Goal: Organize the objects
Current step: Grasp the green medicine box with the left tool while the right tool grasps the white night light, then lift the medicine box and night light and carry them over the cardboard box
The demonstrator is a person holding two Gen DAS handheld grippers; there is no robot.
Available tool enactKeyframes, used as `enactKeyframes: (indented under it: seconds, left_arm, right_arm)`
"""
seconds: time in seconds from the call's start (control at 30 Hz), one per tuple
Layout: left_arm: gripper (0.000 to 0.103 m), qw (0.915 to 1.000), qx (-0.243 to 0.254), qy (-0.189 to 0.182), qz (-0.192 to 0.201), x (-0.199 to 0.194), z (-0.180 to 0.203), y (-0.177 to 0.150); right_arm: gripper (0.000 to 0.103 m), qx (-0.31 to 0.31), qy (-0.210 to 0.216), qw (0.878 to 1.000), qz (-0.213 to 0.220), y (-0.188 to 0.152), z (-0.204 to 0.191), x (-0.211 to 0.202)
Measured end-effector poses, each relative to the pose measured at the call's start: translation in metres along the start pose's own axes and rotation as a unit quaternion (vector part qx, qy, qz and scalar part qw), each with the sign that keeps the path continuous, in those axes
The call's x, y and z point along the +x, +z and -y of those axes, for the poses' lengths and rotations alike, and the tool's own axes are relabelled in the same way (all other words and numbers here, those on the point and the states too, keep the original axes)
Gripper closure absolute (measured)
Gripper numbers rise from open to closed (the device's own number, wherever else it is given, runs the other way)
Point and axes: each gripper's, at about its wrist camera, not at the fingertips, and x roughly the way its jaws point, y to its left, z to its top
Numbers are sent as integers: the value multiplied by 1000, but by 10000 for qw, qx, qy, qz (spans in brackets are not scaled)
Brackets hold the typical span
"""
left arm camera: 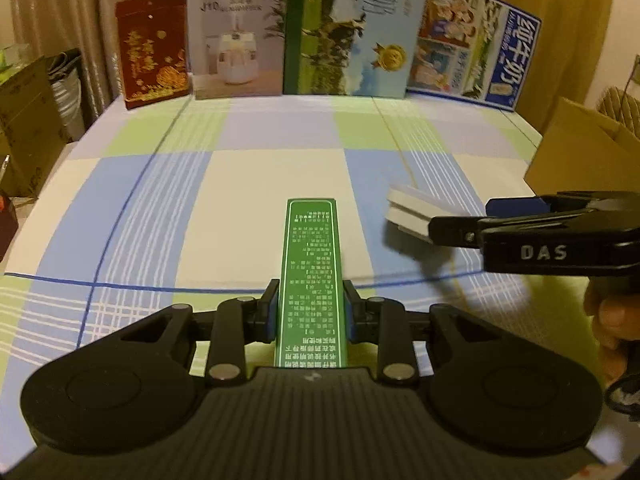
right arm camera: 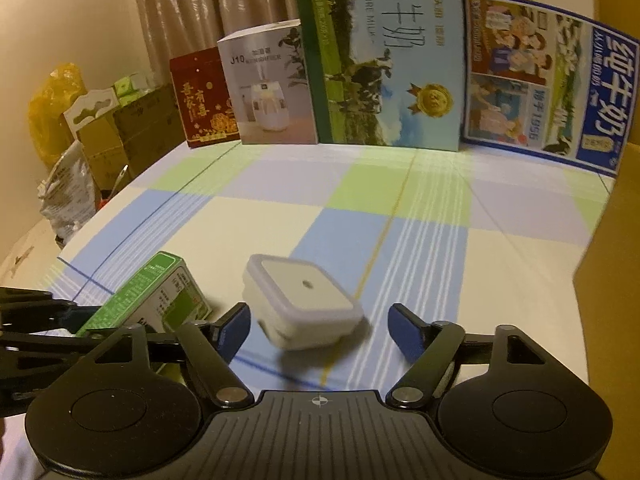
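The tabletop (right arm camera: 400, 216), under a blue, green and cream checked cloth, carries a back row of upright boxes: a tall milk carton box (right arm camera: 384, 56), a blue milk box (right arm camera: 548, 80) leaning at its right, a white humidifier box (right arm camera: 266, 88) and a red gift box (right arm camera: 198, 98). A brown cardboard box (left arm camera: 580, 152) stands at the right edge, cut off by the frame so its inside is hidden. Nearer, the left gripper (left arm camera: 310, 312) has its fingers clamped on the long sides of a slim green box (left arm camera: 311, 276), held low over the cloth. The right gripper (right arm camera: 318, 326) has its fingers spread apart on either side of a small white square device (right arm camera: 302, 300), which looks tilted and blurred; whether it rests on the cloth or hangs just above it is hard to tell, and the pads do not appear to press on it. The step in hand seems to be setting both items down; to do it well, the right gripper should draw back straight without clipping the device, and the left should lower the green box flat before letting go. The green box's small print is unreadable, and only a few fingers of the person's right hand (left arm camera: 612, 316) show.
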Motion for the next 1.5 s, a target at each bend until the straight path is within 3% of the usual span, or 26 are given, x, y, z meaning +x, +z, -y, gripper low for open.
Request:
enactKeyframes:
  seconds: [0.47,0.6,0.97,1.23,1.5]
  left_arm:
    - [78,10000,-63,38,59,2,-5,-3]
    - [78,9999,-90,18,74,3,-7,-3]
    - [78,9999,-59,-30,122,3,-7,-3]
    - [78,9999,-17,-25,108,4,-6,-3]
    - [77,10000,11,-21,66,6,-6,-4]
  right_arm:
    - [27,4,480,9988,72,3,8,28]
    - [33,214,581,9981,15,3,11,28]
    - [37,17,245,9989,-394,7,-5,17]
    - [28,439,581,9970,-252,4,11,22]
    - [27,751,753,9940,-272,1,17,28]
